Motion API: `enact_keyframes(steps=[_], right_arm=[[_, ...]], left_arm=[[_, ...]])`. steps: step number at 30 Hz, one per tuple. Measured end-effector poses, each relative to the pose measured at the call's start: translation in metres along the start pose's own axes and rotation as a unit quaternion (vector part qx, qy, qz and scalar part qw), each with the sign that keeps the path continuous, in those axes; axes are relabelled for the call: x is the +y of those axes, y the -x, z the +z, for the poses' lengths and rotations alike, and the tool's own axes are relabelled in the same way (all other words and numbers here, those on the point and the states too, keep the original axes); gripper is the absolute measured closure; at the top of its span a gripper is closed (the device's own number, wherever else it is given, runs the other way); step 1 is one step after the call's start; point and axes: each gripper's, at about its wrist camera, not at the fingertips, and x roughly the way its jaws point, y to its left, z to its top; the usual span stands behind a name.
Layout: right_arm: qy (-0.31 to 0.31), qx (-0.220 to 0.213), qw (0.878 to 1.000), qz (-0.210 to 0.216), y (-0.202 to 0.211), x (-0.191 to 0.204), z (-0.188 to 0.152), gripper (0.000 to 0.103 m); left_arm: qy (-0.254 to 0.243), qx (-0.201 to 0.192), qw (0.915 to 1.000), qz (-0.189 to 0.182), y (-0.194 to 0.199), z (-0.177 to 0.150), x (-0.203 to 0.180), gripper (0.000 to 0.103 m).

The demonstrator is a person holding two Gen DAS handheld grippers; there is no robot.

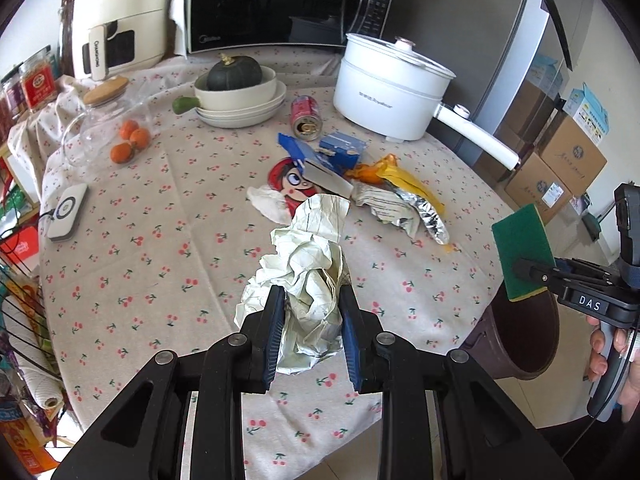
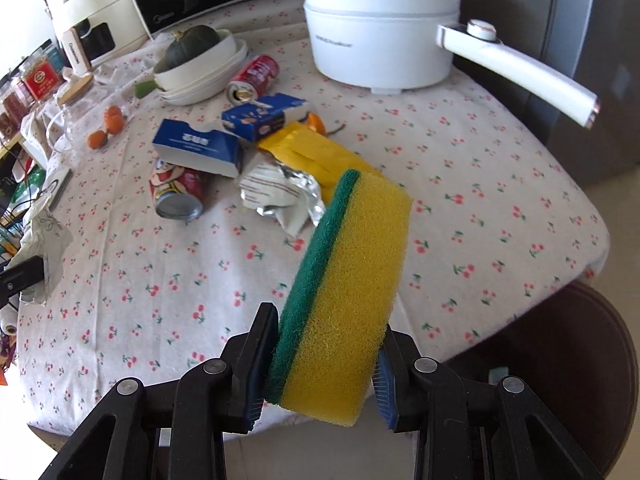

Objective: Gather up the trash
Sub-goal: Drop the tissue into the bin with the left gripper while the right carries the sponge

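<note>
**A:** What did each hand have at that point?

**B:** The left gripper (image 1: 308,300) had its fingers closed about halfway on a wad of crumpled paper (image 1: 304,264), which bulged out ahead of them in the lower middle of the left wrist view. The right gripper (image 2: 320,352) was clamped on a sponge (image 2: 348,288), green scrub side to the left and yellow foam to the right, tilted and held above the tabletop (image 2: 500,168).

**A:** And where was it all meant to go?

**B:** Most likely the dark brown bin (image 1: 520,332), which stood just off the tabletop's edge at the lower right of the left wrist view. In that view the sponge appeared directly above the bin's rim, so I judged the right hand the nearer to dropping.

**A:** How should the drop have been done well?

**B:** I would have carried each piece fully over the bin's mouth before opening the fingers, because the paper was loose and light and could have caught on the rim or drifted back onto the cloth. One hand at a time, too, since both grippers over that opening would have crowded each other.

**A:** What was left?

**B:** A good deal. Two blue boxes (image 2: 200,148), a foil wrapper (image 2: 280,192), a yellow wrapper (image 2: 316,152) and two red cans (image 2: 256,76) lay clustered in the middle of the right wrist view, with the white pot (image 2: 380,40) standing behind them at the upper right.
</note>
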Motion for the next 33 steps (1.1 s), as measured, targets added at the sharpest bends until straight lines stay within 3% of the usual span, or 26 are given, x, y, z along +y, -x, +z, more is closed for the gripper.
enact_keyframes(steps=[8, 18, 28, 33], right_arm=[[-0.012, -0.009, 1.0, -0.01, 0.02, -0.045, -0.01, 0.064], [-0.063, -0.004, 0.997, -0.053, 0.044, -0.125, -0.044, 0.064], [-0.11, 0.009, 0.991, -0.076, 0.061, -0.189, -0.087, 0.064], [-0.127, 0.021, 0.988, -0.09, 0.065, -0.215, -0.107, 0.063]], left_arm=[[-0.025, 0.012, 0.9991, -0.032, -0.022, 0.007, -0.054, 0.074], [-0.071, 0.037, 0.9941, -0.073, -0.048, -0.002, -0.126, 0.074], [-0.105, 0.053, 0.9817, -0.15, -0.074, -0.026, -0.222, 0.074], [-0.127, 0.064, 0.9759, -0.166, -0.094, -0.037, -0.258, 0.074]])
